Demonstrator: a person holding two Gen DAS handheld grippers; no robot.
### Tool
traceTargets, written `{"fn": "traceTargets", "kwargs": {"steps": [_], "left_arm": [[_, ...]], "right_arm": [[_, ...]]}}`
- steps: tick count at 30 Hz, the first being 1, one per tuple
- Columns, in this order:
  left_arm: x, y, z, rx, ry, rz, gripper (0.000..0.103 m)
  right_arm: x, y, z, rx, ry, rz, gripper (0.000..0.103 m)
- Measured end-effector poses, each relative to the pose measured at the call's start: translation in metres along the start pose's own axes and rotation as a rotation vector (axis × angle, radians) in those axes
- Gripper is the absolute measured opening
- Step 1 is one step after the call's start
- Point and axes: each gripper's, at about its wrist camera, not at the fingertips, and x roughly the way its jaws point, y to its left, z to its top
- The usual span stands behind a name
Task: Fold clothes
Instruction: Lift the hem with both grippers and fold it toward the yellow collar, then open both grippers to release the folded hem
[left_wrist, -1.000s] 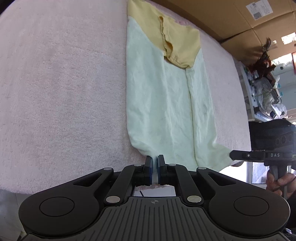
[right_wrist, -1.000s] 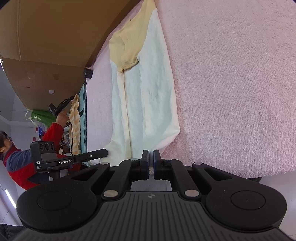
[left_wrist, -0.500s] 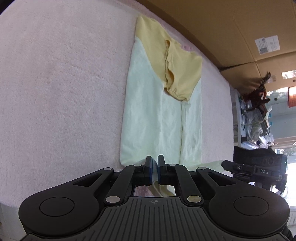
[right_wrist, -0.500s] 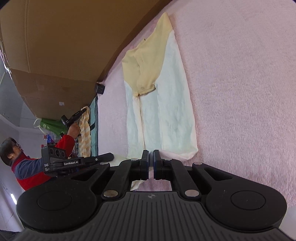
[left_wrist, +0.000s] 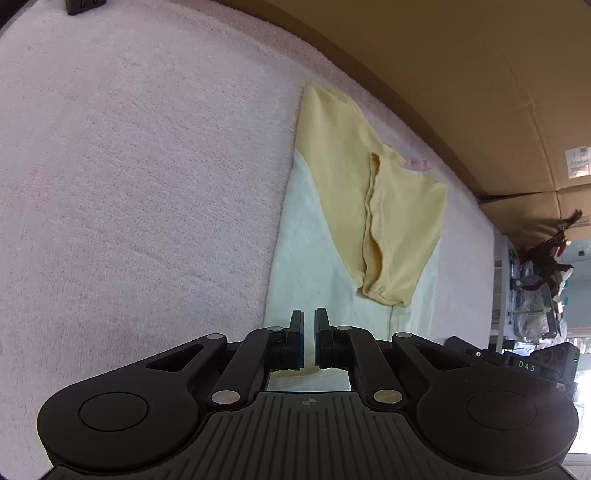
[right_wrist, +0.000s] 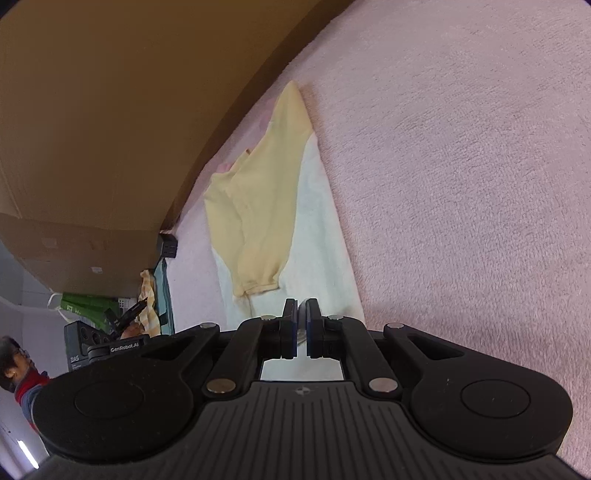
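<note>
hem corners of the shirt (left_wrist: 321, 258) sat pinched in both my tongs, left gripper (left_wrist: 308, 334) and right gripper (right_wrist: 301, 328) clamped narrow on cloth, so i judged i was carrying the bottom edge up over the body. it lay lengthwise on the pink blanket (left_wrist: 129, 184), sleeves tucked in. readable writing: "das" and "genrobot.ai" on the other gripper's housing.
</note>
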Motion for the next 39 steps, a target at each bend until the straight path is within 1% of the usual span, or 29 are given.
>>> {"fn": "traceTargets", "kwargs": {"steps": [1,2,3,4,5,6,7,8,10,12,14,16,18,21,24,25,27,29,32,35,37,39], "left_arm": [[-0.001,-0.001,-0.001,0.007,0.001,0.0,0.004],[-0.002,-0.003,-0.002,0.016,-0.001,0.007,0.009],[-0.003,-0.004,-0.003,0.023,-0.002,0.013,0.018],[-0.004,-0.005,-0.004,0.029,-0.004,0.02,0.02],[-0.005,-0.005,-0.006,0.029,-0.005,0.018,0.023],[-0.006,-0.004,-0.007,0.028,-0.005,0.015,0.025],[-0.008,-0.004,-0.01,0.026,-0.009,0.013,0.025],[-0.01,-0.004,-0.012,0.025,-0.014,0.011,0.025],[-0.014,0.0,-0.018,0.015,-0.019,0.005,0.025],[-0.018,0.005,-0.025,-0.005,-0.02,-0.012,0.026],[-0.019,0.011,-0.031,-0.03,-0.012,-0.027,0.026],[-0.016,0.017,-0.034,-0.049,0.003,-0.025,0.026],[-0.013,0.023,-0.037,-0.066,0.019,-0.024,0.026],[-0.011,0.029,-0.041,-0.088,0.034,-0.051,0.026],[-0.01,0.031,-0.04,-0.116,0.039,-0.086,0.027],[-0.011,0.031,-0.04,-0.12,0.037,-0.09,0.032],[-0.013,0.031,-0.038,-0.124,0.021,-0.08,0.056],[-0.013,0.034,-0.039,-0.122,0.01,-0.088,0.062],[-0.012,0.032,-0.037,-0.103,0.012,-0.096,0.062],[-0.007,0.03,-0.035,-0.09,0.031,-0.099,0.062],[-0.004,0.028,-0.035,-0.083,0.037,-0.081,0.062],[0.001,0.027,-0.037,-0.07,0.035,-0.048,0.067]], "right_arm": [[0.002,-0.002,0.001,0.012,-0.004,-0.016,0.005],[0.004,-0.005,0.001,0.032,-0.008,-0.036,0.009],[0.005,-0.007,0.001,0.051,-0.014,-0.052,0.01],[0.005,-0.01,0.001,0.065,-0.025,-0.055,0.021],[0.004,-0.012,0.001,0.08,-0.036,-0.057,0.044],[0.004,-0.015,0.001,0.095,-0.045,-0.054,0.05],[0.001,-0.016,0.001,0.106,-0.048,-0.037,0.059],[-0.003,-0.012,0.0,0.088,-0.058,-0.048,0.059],[-0.01,0.002,-0.002,-0.014,-0.076,-0.093,0.055],[-0.015,0.019,-0.008,-0.117,-0.08,-0.122,0.055],[-0.013,0.035,-0.014,-0.226,-0.061,-0.139,0.053],[-0.008,0.051,-0.02,-0.339,-0.034,-0.16,0.053],[-0.002,0.058,-0.025,-0.408,-0.004,-0.187,0.053],[0.004,0.059,-0.03,-0.413,0.015,-0.188,0.053],[0.006,0.055,-0.032,-0.392,0.02,-0.188,0.053],[0.006,0.053,-0.033,-0.384,0.023,-0.186,0.053],[0.007,0.052,-0.034,-0.371,0.028,-0.182,0.053],[0.009,0.053,-0.035,-0.362,0.027,-0.18,0.053],[0.008,0.051,-0.035,-0.346,0.022,-0.178,0.053],[0.008,0.048,-0.035,-0.33,0.018,-0.18,0.053],[0.007,0.046,-0.035,-0.326,0.016,-0.181,0.053],[0.007,0.045,-0.035,-0.32,0.015,-0.175,0.053]]}}
